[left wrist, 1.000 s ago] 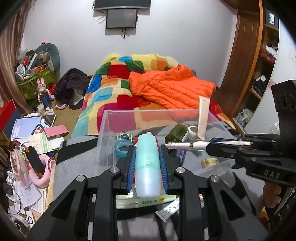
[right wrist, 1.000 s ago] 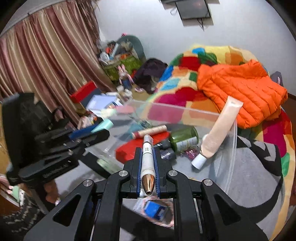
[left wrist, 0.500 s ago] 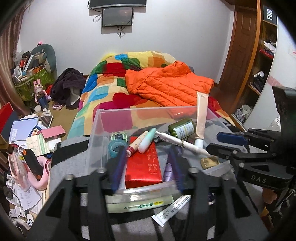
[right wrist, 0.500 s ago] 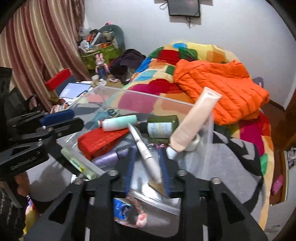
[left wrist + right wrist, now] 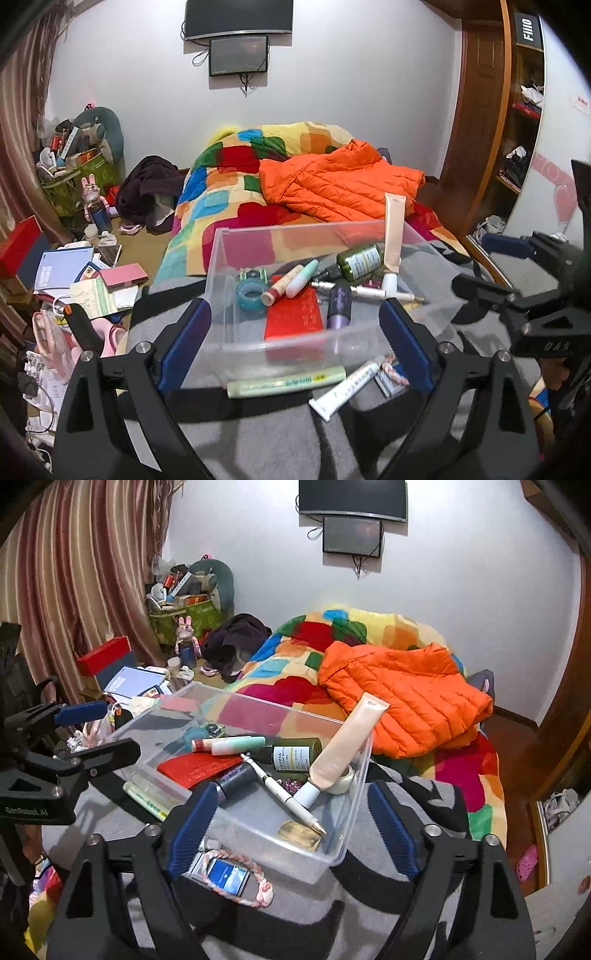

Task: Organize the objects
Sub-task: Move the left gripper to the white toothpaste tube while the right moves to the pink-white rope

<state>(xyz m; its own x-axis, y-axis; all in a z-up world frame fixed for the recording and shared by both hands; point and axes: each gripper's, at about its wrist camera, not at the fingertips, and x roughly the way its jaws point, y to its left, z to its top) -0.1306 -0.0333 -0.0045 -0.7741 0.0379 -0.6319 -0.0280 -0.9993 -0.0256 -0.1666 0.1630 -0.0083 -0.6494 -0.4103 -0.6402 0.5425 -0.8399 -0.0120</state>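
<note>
Left wrist view: the left tool has its blue-padded fingers spread wide and holds nothing. Straight ahead of it, between the fingers, sits the clear plastic bin on a grey and black blanket. Inside the bin lie a mint-green tube beside a cream tube with a red cap, a teal tape ring toward the tool's left, a red flat packet, a purple bottle, a dark green bottle, and a white pen lying crosswise (its tip points to the tool's right). A tall beige tube leans cap-down in the far right corner. Just before the bin, close to the tool, lie a pale green tube and a white tube. The right tool shows at the right edge, spread and empty.

Right wrist view: the right tool is spread wide, nothing between its fingers. The bin lies directly ahead; the pen rests diagonally inside, gold tip nearest the tool, touching a small gold packet. The beige tube leans on the bin's right wall. Outside the bin, near the tool's left finger, a blue card lies ringed by a pink braided cord. The left tool sits at the far left, spread.
</note>
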